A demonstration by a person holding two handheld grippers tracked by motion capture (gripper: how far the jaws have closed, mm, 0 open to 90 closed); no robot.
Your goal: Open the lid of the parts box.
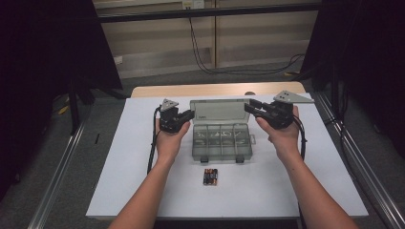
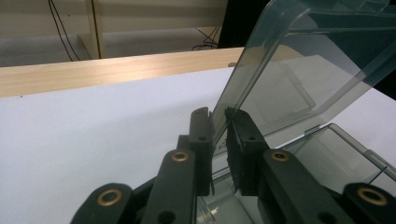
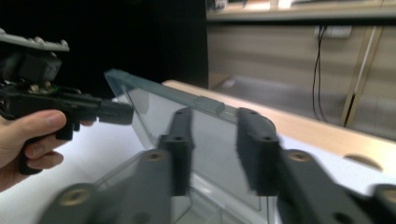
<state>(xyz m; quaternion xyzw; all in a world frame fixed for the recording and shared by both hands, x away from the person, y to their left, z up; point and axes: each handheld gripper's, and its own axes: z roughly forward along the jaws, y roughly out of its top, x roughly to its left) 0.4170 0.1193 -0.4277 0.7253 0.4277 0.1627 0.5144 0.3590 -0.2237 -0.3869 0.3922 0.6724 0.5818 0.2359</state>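
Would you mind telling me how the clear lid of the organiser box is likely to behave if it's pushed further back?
The lid looks like thin, rigid plastic, so it would probably swing on its hinge rather than bend. Its smooth surface may slip between the left hand-held gripper jaws. The box looks light, so it might slide.

The left gripper [image 2: 218, 122] reaches up from the bottom edge, its two black jaws pinched on the near side edge of a clear plastic lid [image 2: 299, 70]. The lid stands raised and tilted, spreading up and to the right of the jaws. Below the lid, right of the jaws, lies the clear box [image 2: 343, 154] with its walls and a divider showing. Left of the jaws spreads a white table top [image 2: 93, 126]. Beyond it runs a pale wooden edge [image 2: 112, 70], and farther back hang dark cables [image 2: 58, 23].
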